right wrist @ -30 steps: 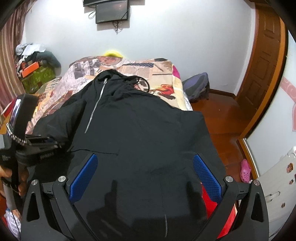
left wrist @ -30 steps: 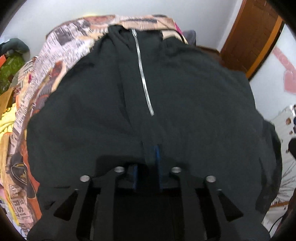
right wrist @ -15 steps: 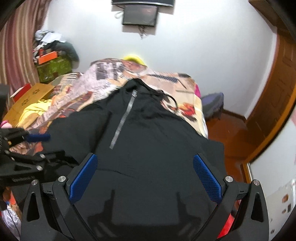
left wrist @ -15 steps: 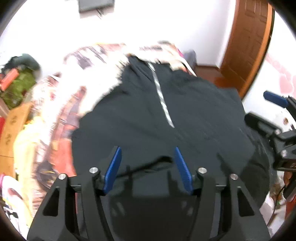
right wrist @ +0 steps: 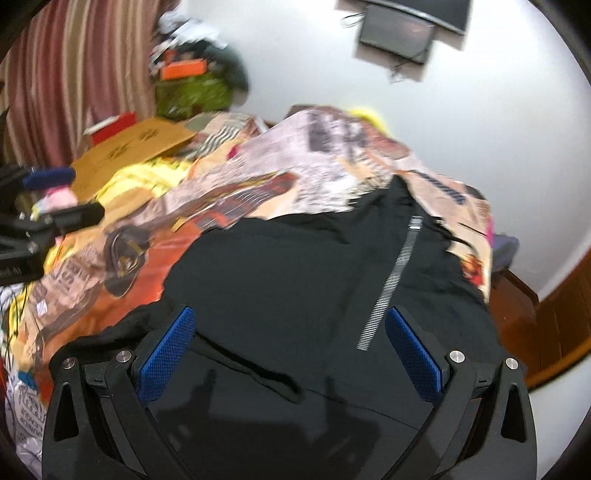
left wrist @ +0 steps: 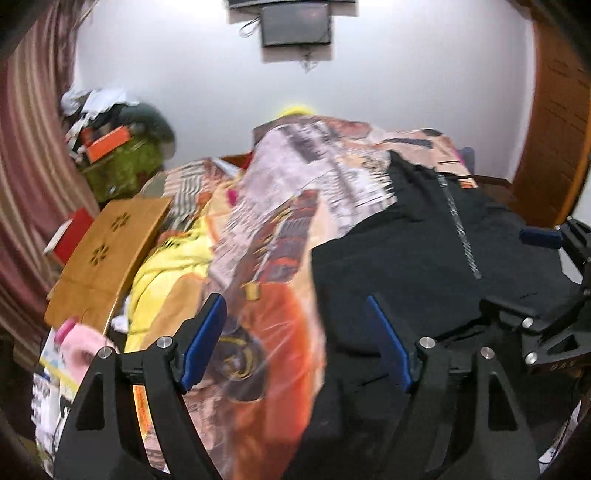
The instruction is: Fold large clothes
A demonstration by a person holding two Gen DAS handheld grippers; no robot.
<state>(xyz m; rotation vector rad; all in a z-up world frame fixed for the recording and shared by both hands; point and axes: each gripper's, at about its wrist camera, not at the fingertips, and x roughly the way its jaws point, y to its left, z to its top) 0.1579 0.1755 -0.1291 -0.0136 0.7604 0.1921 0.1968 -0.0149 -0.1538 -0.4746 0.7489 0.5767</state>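
A large black zip-up hoodie (left wrist: 424, 258) lies on a bed with a printed newspaper-pattern cover (left wrist: 306, 184); its silver zipper (right wrist: 391, 284) runs down the front. My left gripper (left wrist: 295, 339) is open and empty, above the hoodie's left edge and the orange part of the cover. My right gripper (right wrist: 291, 350) is open and empty, just above the hoodie's lower front. The right gripper also shows at the right edge of the left wrist view (left wrist: 546, 280), and the left gripper at the left edge of the right wrist view (right wrist: 44, 218).
Yellow cloth (left wrist: 166, 266) and a tan cardboard box (left wrist: 103, 254) lie left of the bed. Clutter with a green bag (left wrist: 122, 162) sits in the far left corner by a striped curtain (left wrist: 26, 166). A wooden door (left wrist: 554, 147) stands right. A screen (left wrist: 295, 22) hangs on the wall.
My left gripper let go of the hoodie's hem, opened, and swung up and left. My right gripper stayed open and turned left over the hoodie.
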